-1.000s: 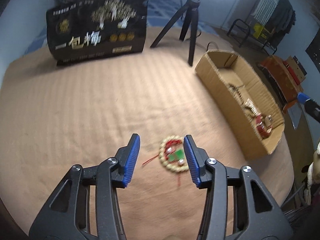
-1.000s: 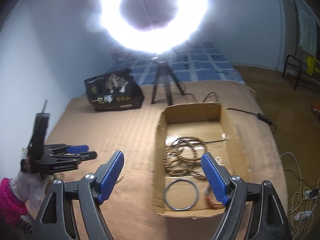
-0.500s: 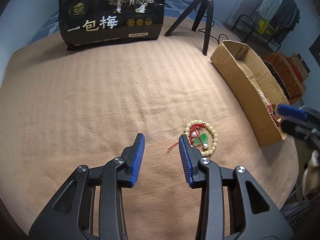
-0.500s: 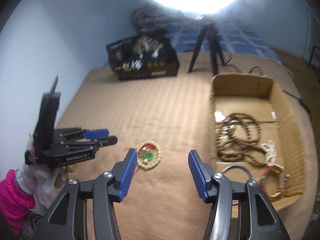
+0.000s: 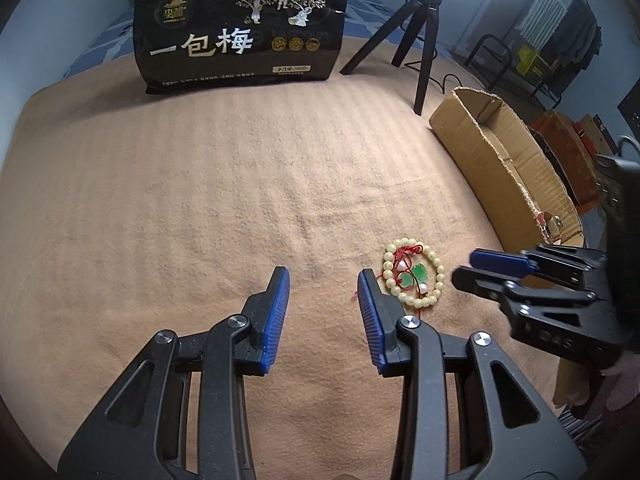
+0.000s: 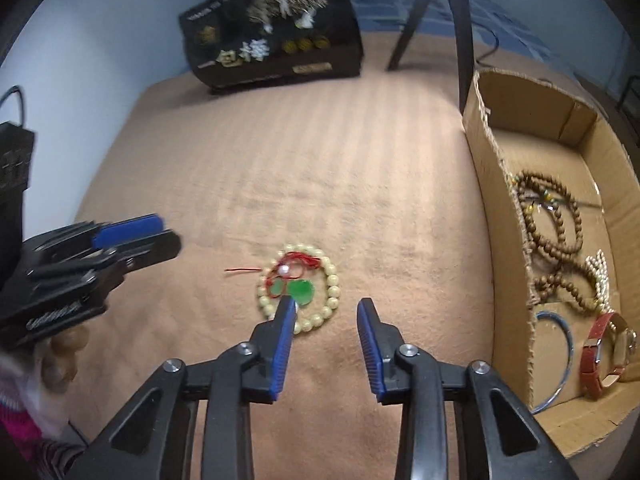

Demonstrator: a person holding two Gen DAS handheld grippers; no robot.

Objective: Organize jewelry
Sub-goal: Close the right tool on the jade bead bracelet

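A cream bead bracelet with red cord and green pendants lies on the tan cloth; it also shows in the right wrist view. My left gripper is open and empty, just left of the bracelet. My right gripper is open and empty, low over the cloth, its left finger over the bracelet's near edge. A cardboard box to the right holds brown bead strands, a thin bangle and a red-strapped watch.
A black printed bag stands at the far edge of the cloth. A black tripod under a ring light stands beside the box. The right gripper shows at the right of the left wrist view.
The right gripper swung from above the box down and left to the bracelet. The left gripper drew back to the left, so the bracelet now lies outside its right finger.
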